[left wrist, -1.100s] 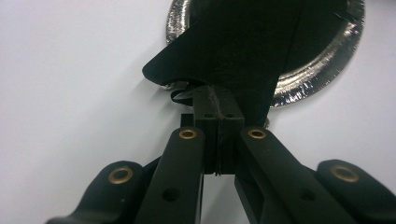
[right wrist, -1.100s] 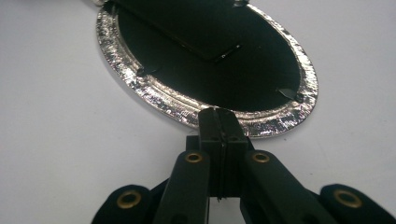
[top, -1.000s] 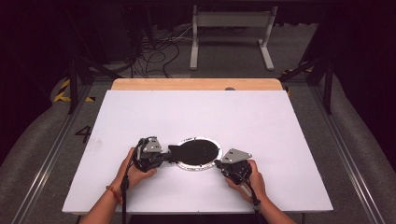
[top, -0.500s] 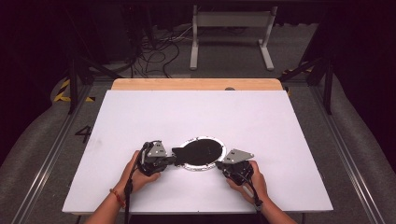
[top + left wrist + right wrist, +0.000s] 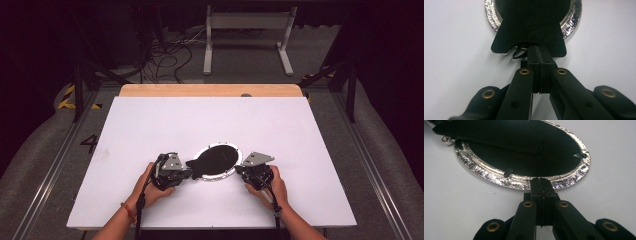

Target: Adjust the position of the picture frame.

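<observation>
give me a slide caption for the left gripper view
Shut left gripper at the flared end of a black flap over a silver-rimmed oval frame on a white table.

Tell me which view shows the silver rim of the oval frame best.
The right gripper view: the silver rim runs along the near edge, its crinkled shine sharp. The left gripper view shows two short arcs of it beside the black backing. The high view shows it as a thin pale ring.
</observation>
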### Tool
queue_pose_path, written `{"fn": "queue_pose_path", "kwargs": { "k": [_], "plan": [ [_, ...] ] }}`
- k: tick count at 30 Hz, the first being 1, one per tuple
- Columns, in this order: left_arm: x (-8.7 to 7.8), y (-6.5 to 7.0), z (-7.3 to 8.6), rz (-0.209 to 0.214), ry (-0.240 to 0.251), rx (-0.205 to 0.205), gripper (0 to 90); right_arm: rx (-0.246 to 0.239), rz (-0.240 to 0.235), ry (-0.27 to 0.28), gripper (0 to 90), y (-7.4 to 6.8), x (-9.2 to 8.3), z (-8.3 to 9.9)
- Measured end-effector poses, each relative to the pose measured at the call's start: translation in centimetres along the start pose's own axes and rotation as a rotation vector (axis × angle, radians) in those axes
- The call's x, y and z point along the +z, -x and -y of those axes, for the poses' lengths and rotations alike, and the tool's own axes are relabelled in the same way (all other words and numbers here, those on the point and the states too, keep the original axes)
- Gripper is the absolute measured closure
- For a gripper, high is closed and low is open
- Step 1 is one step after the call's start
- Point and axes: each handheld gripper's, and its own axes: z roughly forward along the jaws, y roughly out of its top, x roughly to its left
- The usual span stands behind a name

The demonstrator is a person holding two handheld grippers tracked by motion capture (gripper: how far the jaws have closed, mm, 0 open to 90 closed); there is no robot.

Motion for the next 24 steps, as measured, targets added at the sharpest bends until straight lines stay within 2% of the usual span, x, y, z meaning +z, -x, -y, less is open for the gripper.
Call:
{"fn": "queue_pose_path", "kwargs": {
  "k": [5, 9, 17, 24],
  "plan": [
    [0.3, 1.1, -0.4, 0.023, -0.007, 0.033, 90.0, 0.034, 0.011, 0.002, 90.0, 1.0, 0.2, -0.1],
    [0.5, 1.5, -0.6, 0.037, -0.004, 0.046, 90.0, 0.042, 0.023, -0.005, 90.0, 1.5, 0.4, -0.2],
    [1.0, 2.5, -1.1, 0.079, -0.004, 0.057, 90.0, 0.056, 0.043, -0.004, 90.0, 2.4, 1.1, -0.8],
    [1.4, 3.2, -1.5, 0.089, -0.003, 0.073, 90.0, 0.068, 0.052, 0.019, 90.0, 3.0, 1.7, -1.0]
  ]
}}
